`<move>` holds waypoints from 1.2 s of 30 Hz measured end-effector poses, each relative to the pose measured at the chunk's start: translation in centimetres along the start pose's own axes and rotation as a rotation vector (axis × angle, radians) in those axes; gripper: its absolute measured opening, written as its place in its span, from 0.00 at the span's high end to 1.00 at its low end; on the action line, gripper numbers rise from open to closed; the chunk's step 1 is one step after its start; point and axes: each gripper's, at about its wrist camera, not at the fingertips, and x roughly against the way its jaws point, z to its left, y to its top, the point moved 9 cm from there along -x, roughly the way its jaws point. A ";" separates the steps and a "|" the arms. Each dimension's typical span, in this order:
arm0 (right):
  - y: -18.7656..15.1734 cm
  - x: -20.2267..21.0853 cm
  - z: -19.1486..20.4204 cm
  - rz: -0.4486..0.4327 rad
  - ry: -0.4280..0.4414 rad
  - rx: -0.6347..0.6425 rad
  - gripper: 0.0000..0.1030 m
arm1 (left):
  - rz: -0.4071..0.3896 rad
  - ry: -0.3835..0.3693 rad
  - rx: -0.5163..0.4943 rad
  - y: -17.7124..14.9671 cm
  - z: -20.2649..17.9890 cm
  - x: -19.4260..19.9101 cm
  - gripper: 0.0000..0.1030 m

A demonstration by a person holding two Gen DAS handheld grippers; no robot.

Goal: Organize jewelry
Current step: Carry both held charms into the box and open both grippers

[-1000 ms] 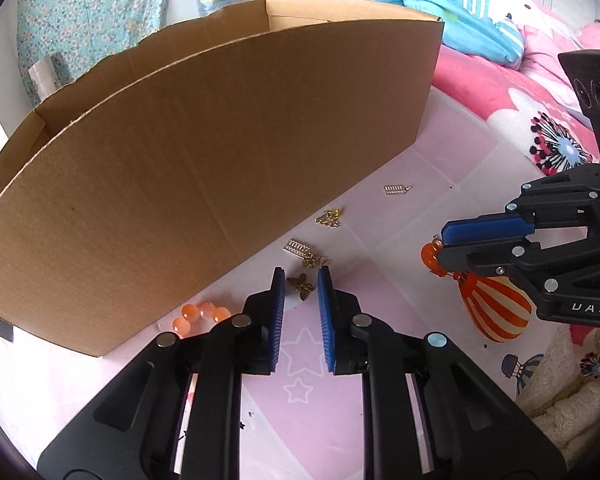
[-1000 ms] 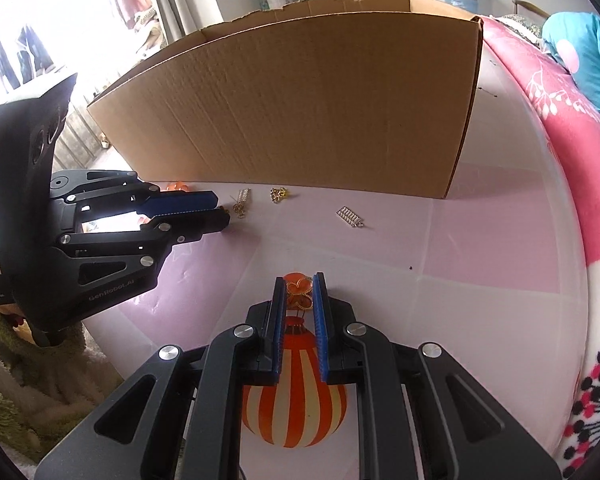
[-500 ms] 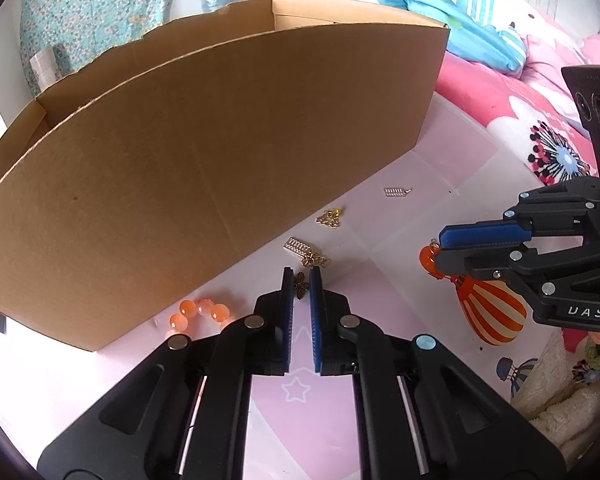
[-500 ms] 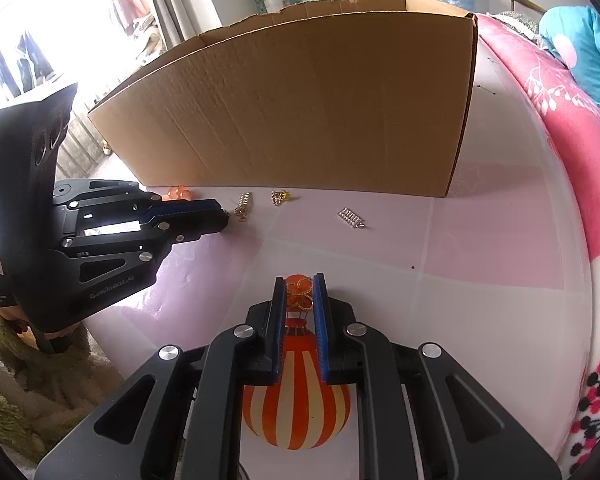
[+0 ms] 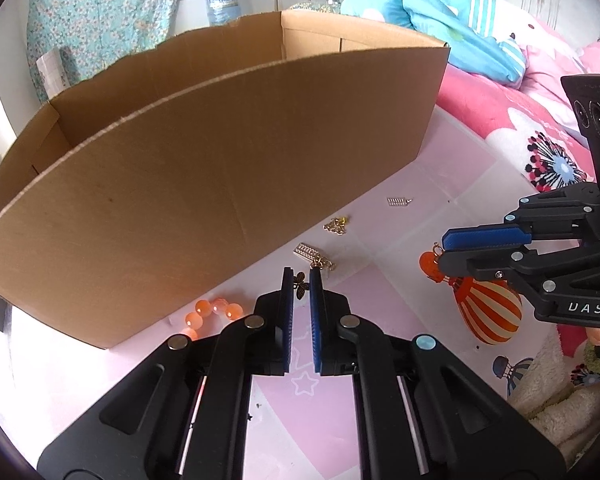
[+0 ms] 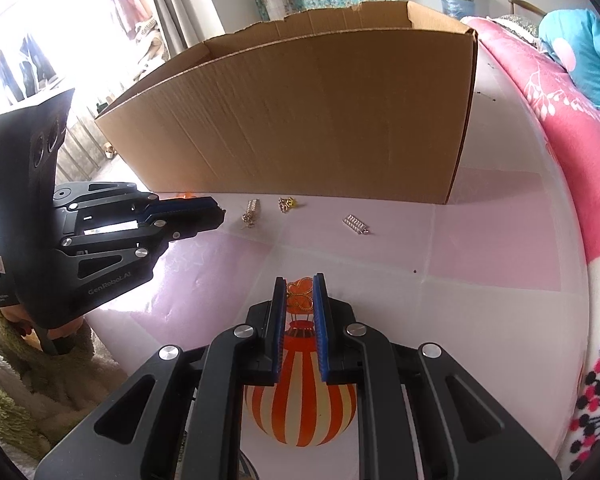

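Now the left gripper has just been closing its jaws, and only a narrow slit stays between the blue pads. A small brass butterfly charm sits in this slit at the very tips, and the pads pinch it from both sides. Part of the charm sticks out above the tips. In the right wrist view the same gripper comes in from the left side, and its jaws look pressed together there.

The right gripper is also nearly pressed together. Between its pads there is an orange heart pendant with a gold pattern, and the pads touch it on both sides, so it is gripped. Under this gripper the table cover shows a printed orange striped balloon.

On the pink cover, in front of the big cardboard box, several pieces of jewelry lie loose. A gold bar charm with a chain lies just beyond the left gripper tips. A small gold chain piece lies near the wall of the box. A silver bar charm lies more to the right, apart from the others. An orange bead bracelet lies close to the box wall, left of the left gripper.
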 end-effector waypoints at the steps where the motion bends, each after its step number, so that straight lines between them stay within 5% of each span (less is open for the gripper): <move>1: 0.0 0.1 0.0 -0.003 -0.001 0.000 0.87 | -0.003 0.003 -0.002 0.0 0.0 0.1 0.93; 16: 2.0 4.5 1.9 -0.111 -0.026 0.048 0.87 | -0.150 -0.041 0.012 2.7 -0.4 6.3 0.93; 21: 5.6 7.1 3.1 -0.201 -0.001 0.087 0.87 | -0.271 -0.032 -0.016 6.0 0.6 10.2 0.93; 25: 9.7 8.5 4.1 -0.254 0.052 0.131 0.87 | -0.292 -0.045 -0.030 8.9 2.3 11.3 0.93; 30: 14.9 6.4 4.2 -0.163 0.126 0.165 0.87 | -0.094 -0.102 0.029 12.1 6.4 6.5 0.93; 36: 16.9 -1.1 3.7 0.181 0.141 0.151 0.87 | 0.274 -0.303 0.245 13.0 10.4 -3.3 0.93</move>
